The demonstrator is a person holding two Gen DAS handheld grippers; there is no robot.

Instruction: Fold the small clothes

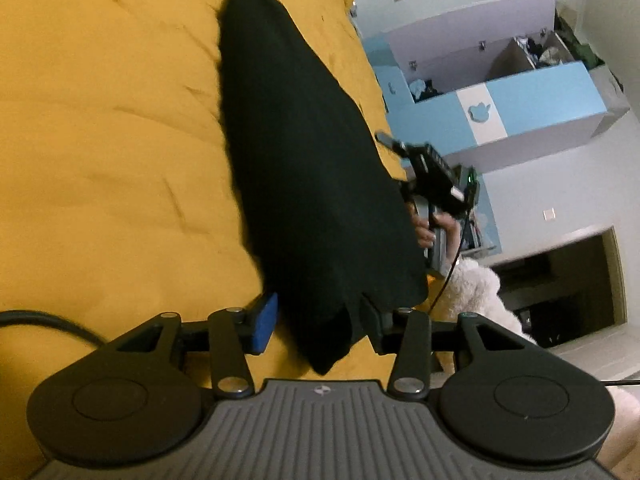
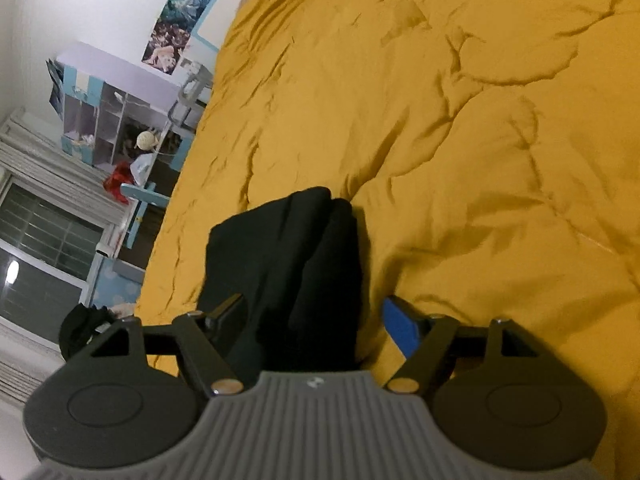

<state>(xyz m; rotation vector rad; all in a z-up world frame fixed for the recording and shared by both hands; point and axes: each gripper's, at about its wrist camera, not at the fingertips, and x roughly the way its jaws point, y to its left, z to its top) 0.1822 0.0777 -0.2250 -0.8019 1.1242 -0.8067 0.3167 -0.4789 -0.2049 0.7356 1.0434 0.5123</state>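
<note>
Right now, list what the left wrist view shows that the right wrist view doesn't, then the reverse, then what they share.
Only the left wrist view: the right gripper held in a hand beyond the black garment, a blue and lilac cabinet, and something white and fluffy.

Only the right wrist view: a window, wall posters and a shelf unit.

Both: the black garment lying between open jaws on the yellow bedcover.
</note>
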